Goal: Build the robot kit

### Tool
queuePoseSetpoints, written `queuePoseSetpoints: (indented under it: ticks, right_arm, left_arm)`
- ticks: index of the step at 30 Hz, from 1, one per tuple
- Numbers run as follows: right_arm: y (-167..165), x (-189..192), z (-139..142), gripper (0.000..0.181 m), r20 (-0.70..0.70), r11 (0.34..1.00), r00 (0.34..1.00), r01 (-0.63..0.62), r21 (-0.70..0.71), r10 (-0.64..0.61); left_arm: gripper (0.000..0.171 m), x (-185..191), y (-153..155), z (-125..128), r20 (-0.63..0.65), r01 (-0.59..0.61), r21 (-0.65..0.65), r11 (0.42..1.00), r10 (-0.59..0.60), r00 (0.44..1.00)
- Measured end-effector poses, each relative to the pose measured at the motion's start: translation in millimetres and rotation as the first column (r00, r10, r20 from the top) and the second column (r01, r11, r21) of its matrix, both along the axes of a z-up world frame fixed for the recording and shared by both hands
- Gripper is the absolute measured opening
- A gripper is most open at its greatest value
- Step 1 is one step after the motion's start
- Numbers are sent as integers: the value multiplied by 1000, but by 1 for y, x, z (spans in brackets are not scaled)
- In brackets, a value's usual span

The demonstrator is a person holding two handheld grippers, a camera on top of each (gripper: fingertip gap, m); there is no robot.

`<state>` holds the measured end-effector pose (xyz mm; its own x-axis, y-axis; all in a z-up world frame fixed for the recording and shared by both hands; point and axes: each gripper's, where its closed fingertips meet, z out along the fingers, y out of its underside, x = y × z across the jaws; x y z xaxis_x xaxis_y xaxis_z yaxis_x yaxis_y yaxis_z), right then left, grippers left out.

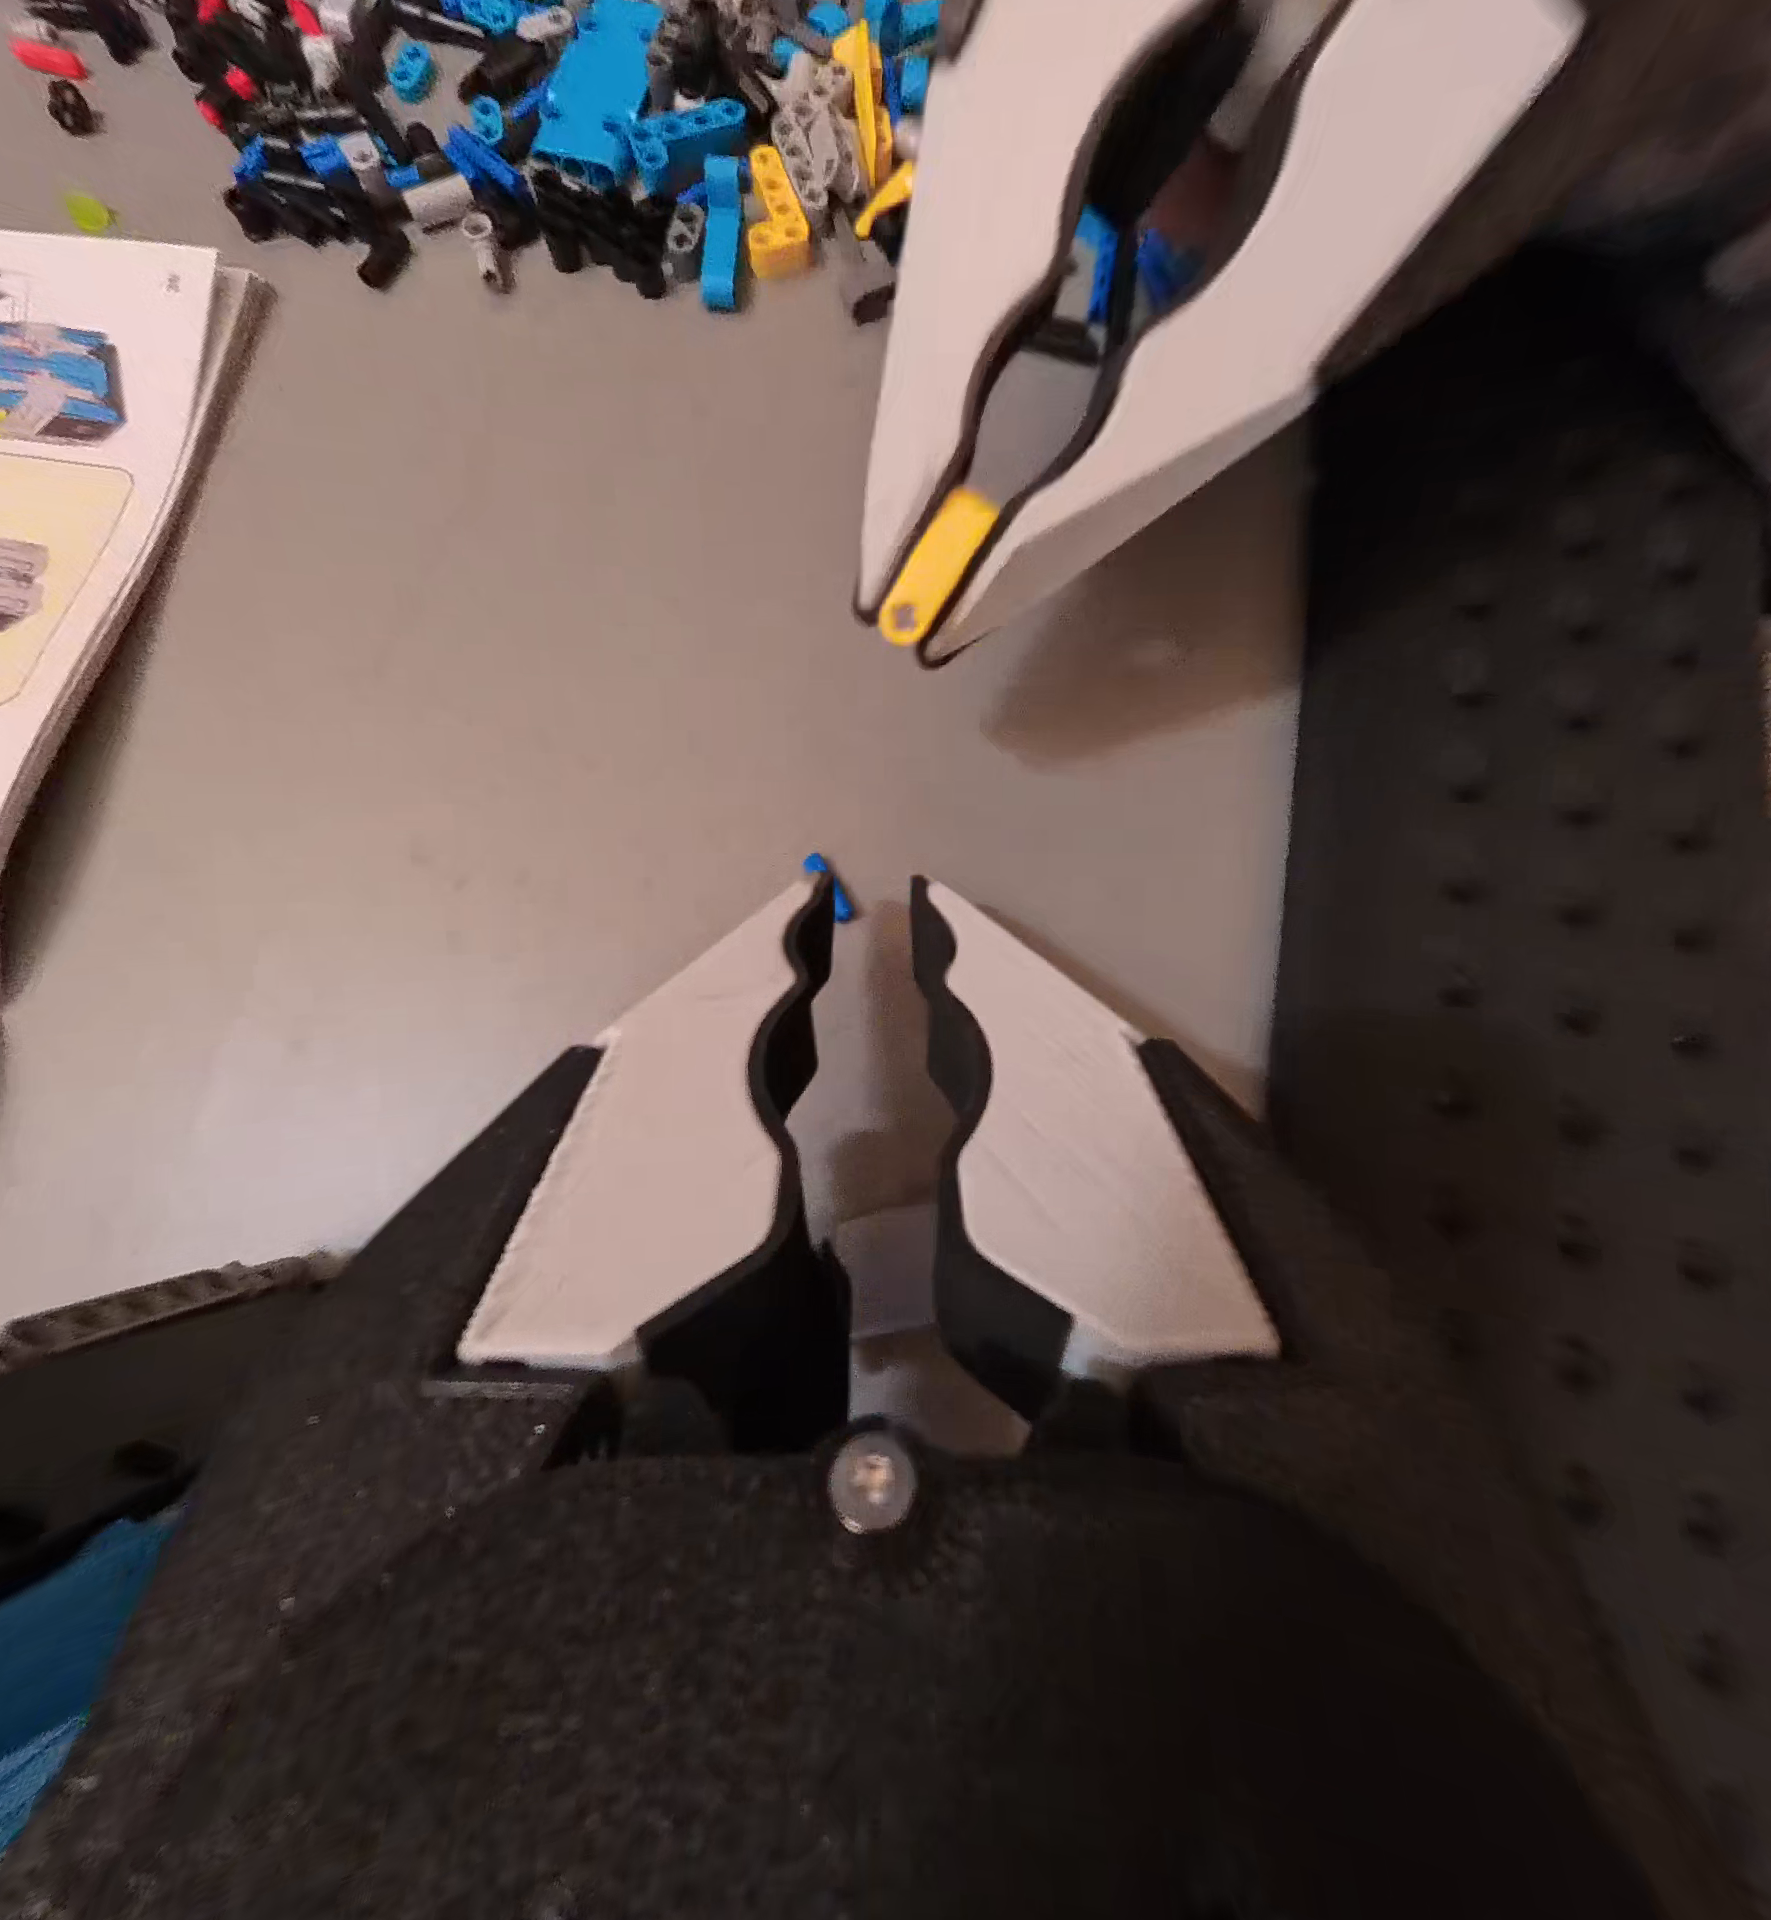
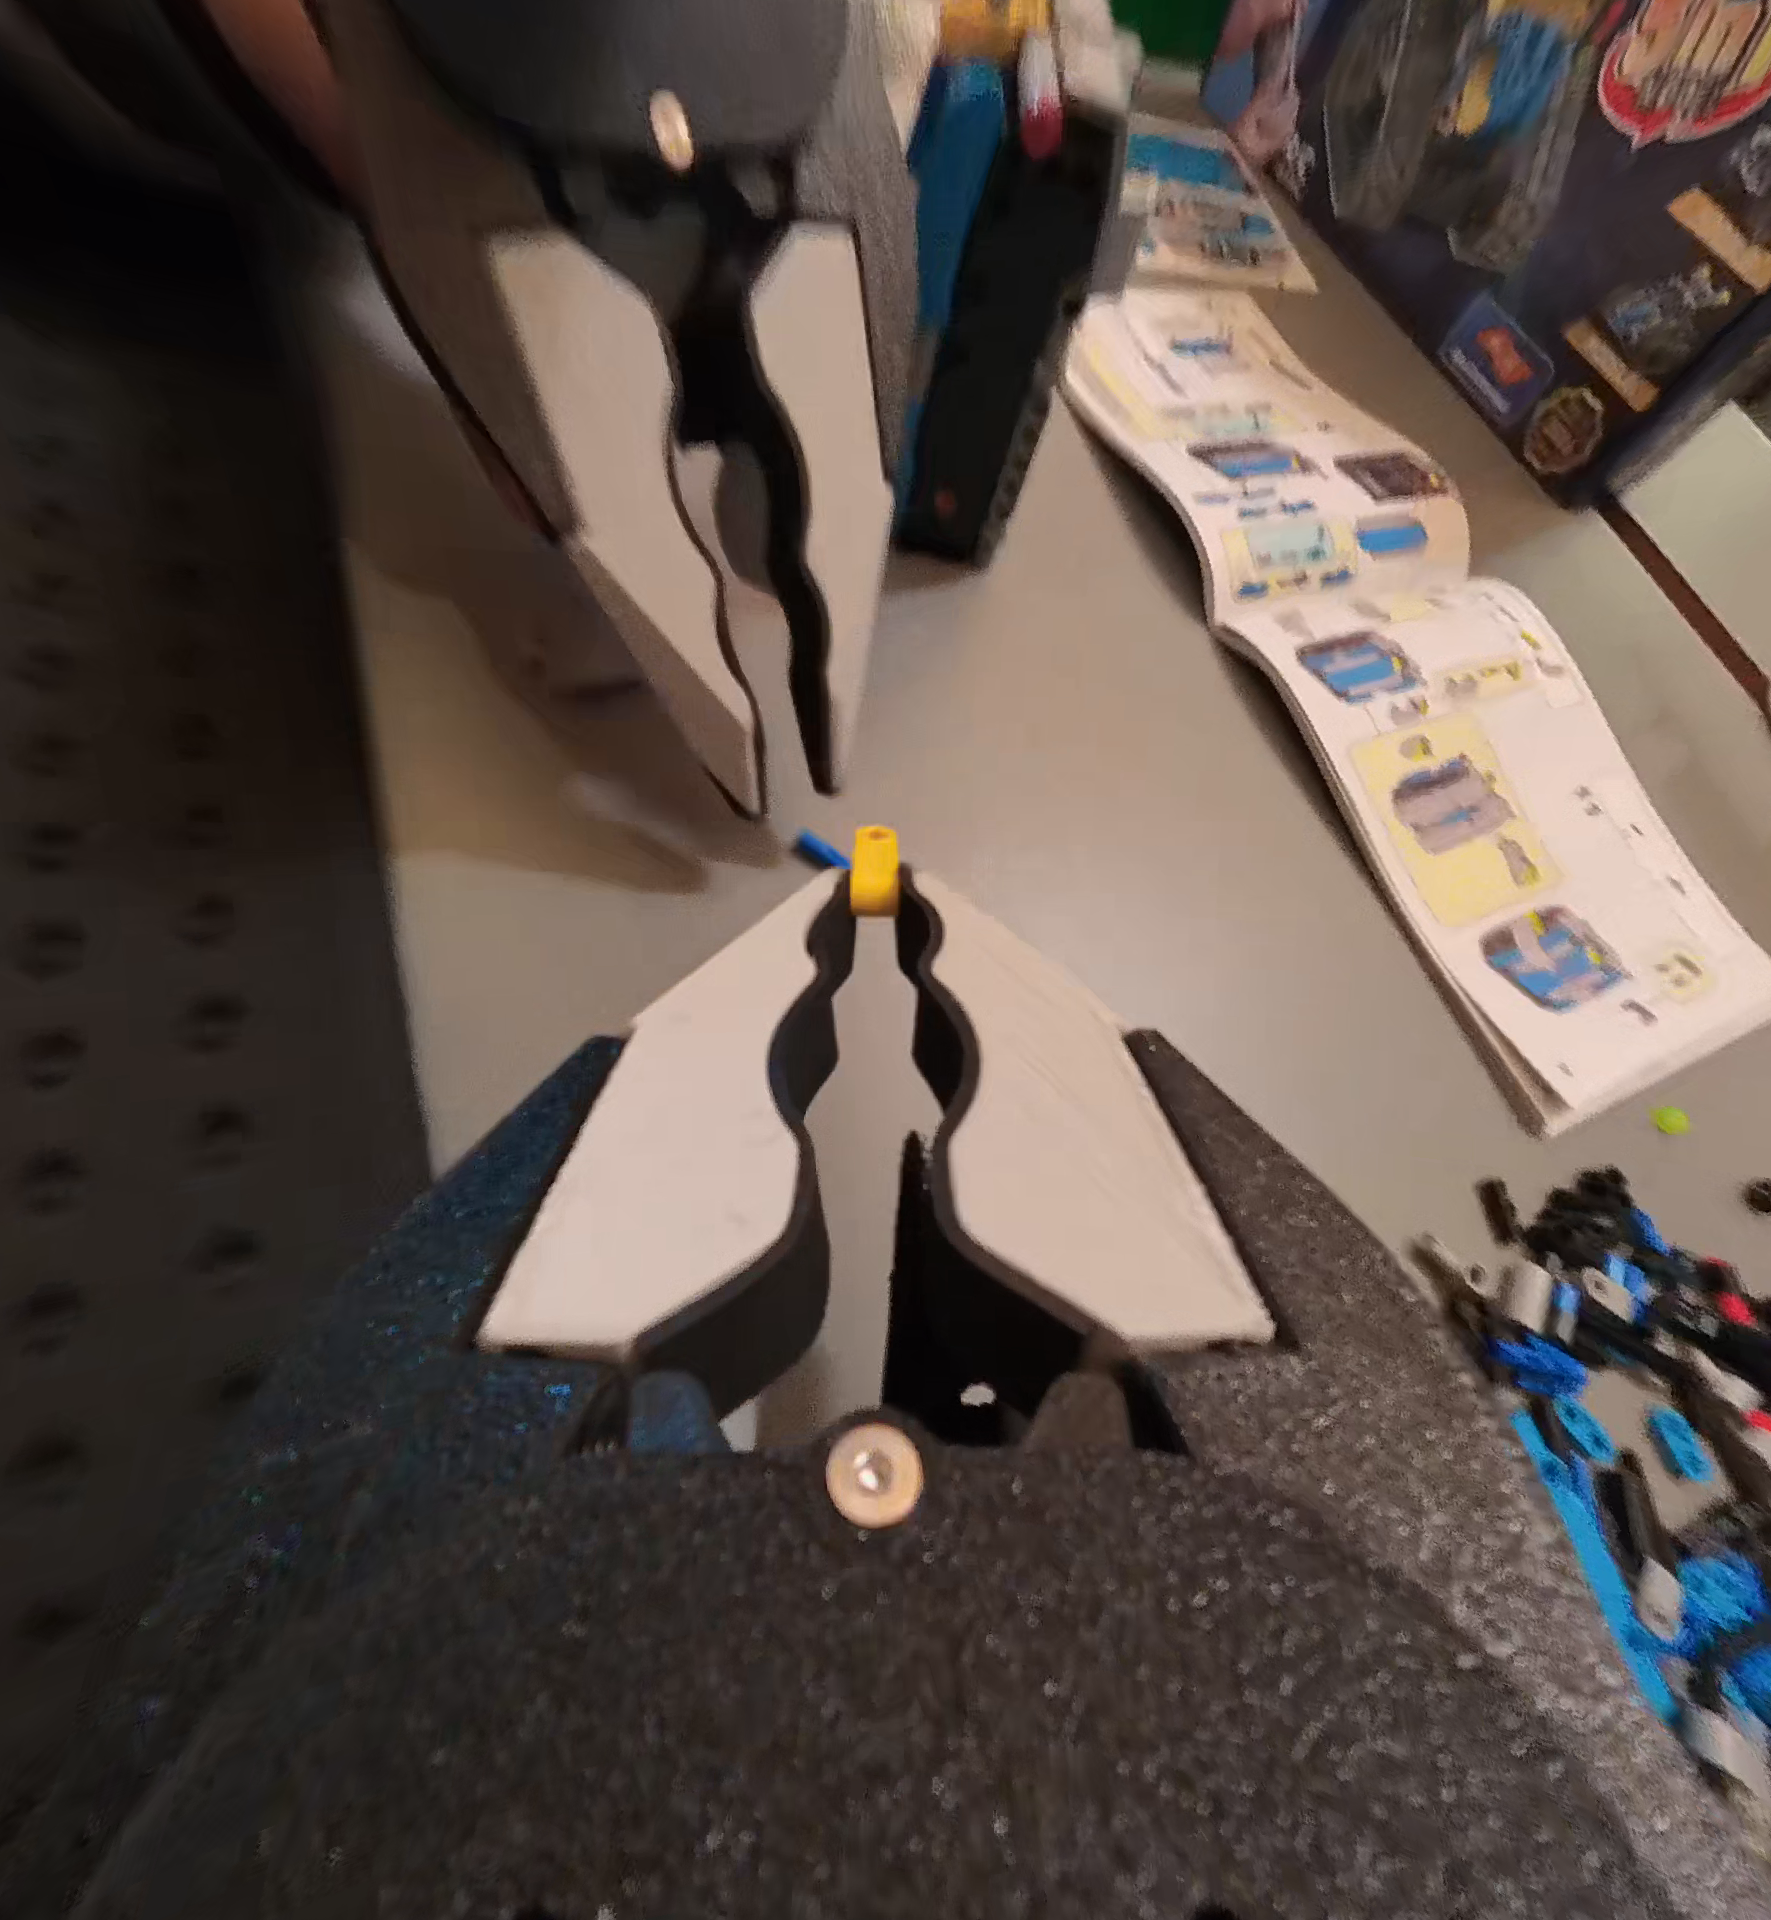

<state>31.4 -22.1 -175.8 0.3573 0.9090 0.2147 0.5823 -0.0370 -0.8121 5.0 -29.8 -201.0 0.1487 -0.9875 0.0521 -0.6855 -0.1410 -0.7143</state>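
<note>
My left gripper [image 1: 868,883] is open by a narrow gap, low over the grey table [image 1: 507,644]. A small blue pin [image 1: 827,883] lies on the table at its left fingertip. My right gripper [image 2: 875,885] is shut on a small yellow piece [image 2: 873,871], whose holed end sticks out past the tips. In the left wrist view the right gripper [image 1: 902,629] comes in from the upper right with the yellow piece [image 1: 938,566]. In the right wrist view the left gripper [image 2: 785,792] points down just behind the yellow piece, with the blue pin [image 2: 816,847] under its tips.
A pile of blue, black, yellow and red building pieces [image 1: 590,156] lies at the far side, also at the lower right [image 2: 1639,1403]. An open instruction booklet [image 1: 50,520] [image 2: 1432,727] lies nearby. A black perforated board [image 1: 1535,935] flanks the grippers. Printed boxes [image 2: 1587,208] stand behind.
</note>
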Motion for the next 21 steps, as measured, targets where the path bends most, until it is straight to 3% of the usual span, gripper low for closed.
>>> queuePoseSetpoints:
  ticks: [5, 8, 15, 19, 21]
  right_arm:
    - [6, 6, -23, 7, 172, 997, 984, 30, 70, -41]
    - [7, 7, -23, 7, 161, 998, 986, 39, 50, -47]
    - [-5, 2, -41, 7, 186, 997, 982, 5, -78, 10]
    - [-10, -2, -36, 7, 139, 995, 990, -20, -103, 34]
    - [-10, -3, -32, 7, 117, 995, 993, -23, -101, 35]
  left_arm:
    - [18, 0, 3, -6, -9, -35, -47, 998, 34, 999]
    - [19, 0, 7, -20, -47, -55, -59, 997, 52, 998]
    - [3, 4, 11, -20, -27, -46, -21, 999, 45, 999]
    - [3, 8, -3, -11, 9, 24, -20, 1000, -24, 1000]
    - [3, 13, -6, 6, 97, 26, -44, 999, -22, 995]
